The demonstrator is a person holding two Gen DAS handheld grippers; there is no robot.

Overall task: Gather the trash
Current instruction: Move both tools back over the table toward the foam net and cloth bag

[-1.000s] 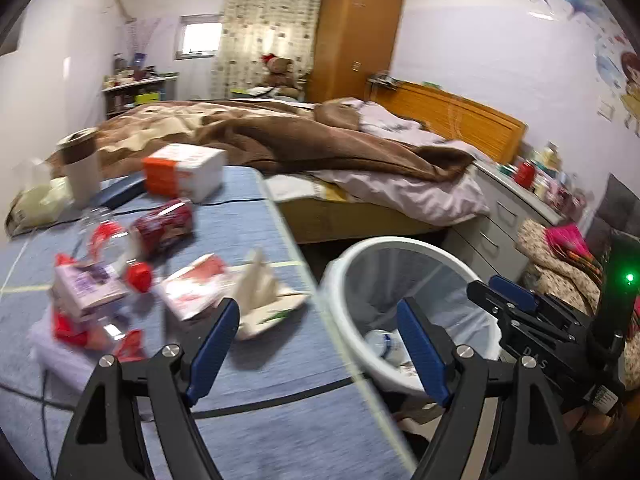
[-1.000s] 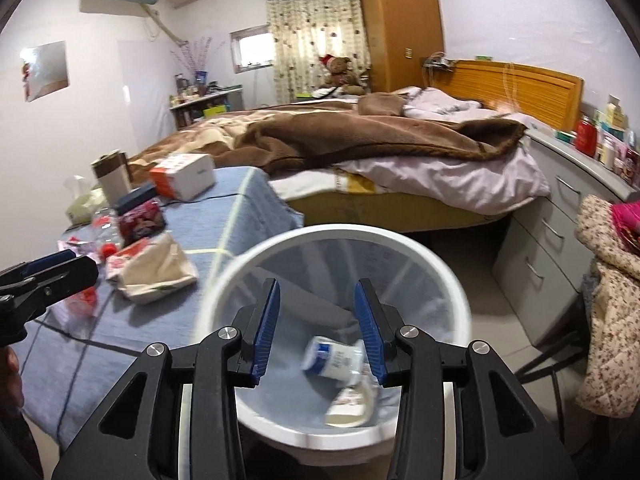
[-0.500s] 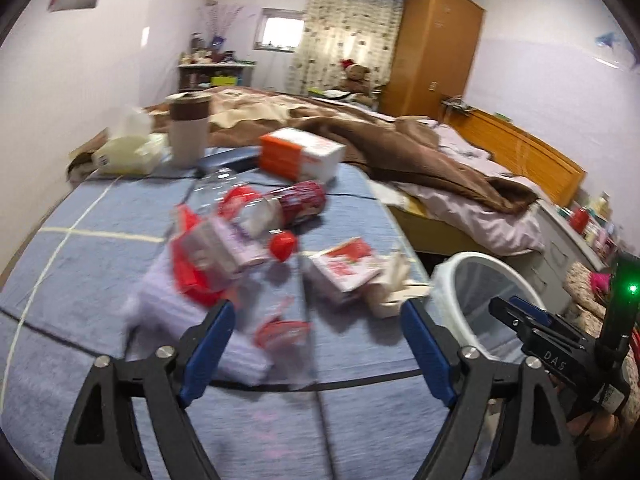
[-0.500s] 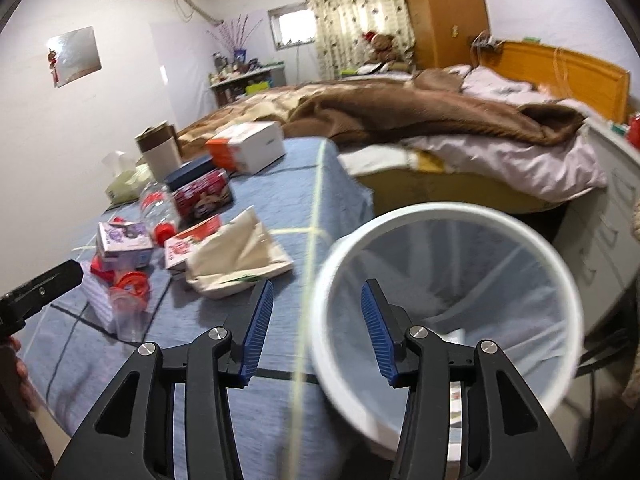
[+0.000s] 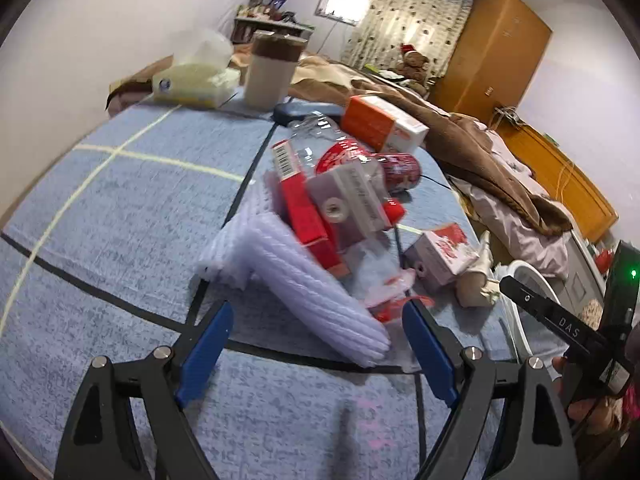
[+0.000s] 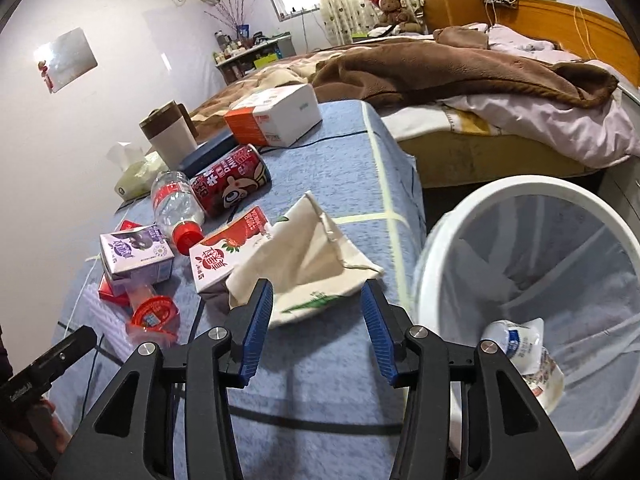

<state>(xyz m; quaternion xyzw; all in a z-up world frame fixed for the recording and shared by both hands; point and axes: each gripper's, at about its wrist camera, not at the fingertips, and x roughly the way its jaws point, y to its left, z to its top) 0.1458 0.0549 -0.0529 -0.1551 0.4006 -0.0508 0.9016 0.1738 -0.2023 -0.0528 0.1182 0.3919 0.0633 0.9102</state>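
Observation:
Trash lies in a heap on the blue table cloth (image 5: pixel 120 208): white ribbed foam wrap (image 5: pixel 304 292), a red packet (image 5: pixel 304 208), a grey carton (image 5: pixel 352 200), a clear bottle (image 6: pixel 174 204), a red can (image 6: pixel 232 184), a strawberry milk carton (image 6: pixel 224 256) and a cream paper bag (image 6: pixel 316 264). My left gripper (image 5: pixel 316 348) is open, its jaws either side of the foam wrap's near end. My right gripper (image 6: pixel 316 328) is open just before the paper bag. The white bin (image 6: pixel 532 280) at right holds a crushed cup (image 6: pixel 520 344).
A tissue pack (image 5: pixel 192 80), a lidded cup (image 5: pixel 272 72), a dark blue case (image 6: pixel 208 152) and an orange and white box (image 6: pixel 276 120) stand at the table's far end. A bed (image 6: pixel 460 72) with a brown blanket lies beyond. A drawer unit is at the right.
My left gripper swung left from the bin to the trash heap and closed in on the foam wrap. My right gripper moved from above the bin to the paper bag and opened wider.

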